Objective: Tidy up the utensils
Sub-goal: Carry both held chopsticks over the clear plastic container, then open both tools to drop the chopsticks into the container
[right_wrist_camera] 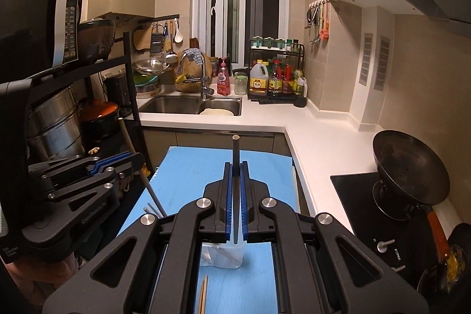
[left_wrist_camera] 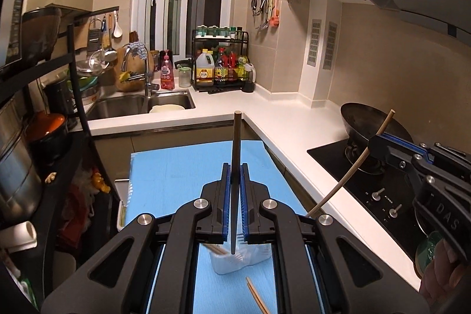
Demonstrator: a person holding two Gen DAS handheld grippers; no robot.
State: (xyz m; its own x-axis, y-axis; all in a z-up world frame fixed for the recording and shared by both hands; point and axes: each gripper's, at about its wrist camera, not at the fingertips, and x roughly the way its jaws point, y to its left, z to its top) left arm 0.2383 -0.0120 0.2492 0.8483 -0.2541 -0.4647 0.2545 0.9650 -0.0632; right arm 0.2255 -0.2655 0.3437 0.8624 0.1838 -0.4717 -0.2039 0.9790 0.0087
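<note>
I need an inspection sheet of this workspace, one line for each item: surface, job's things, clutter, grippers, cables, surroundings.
Surface: blue mat on a table beside the white counter.
Job's things: clear container with utensils inside; wooden chopsticks lying on the mat near it.
Clutter: thin grey sticks at the mat's left edge.
Grippers: left gripper shut on a dark chopstick; right gripper shut on a chopstick.
Cables: nothing seen.
Surroundings: sink, wok on the stove, condiment rack.
</note>
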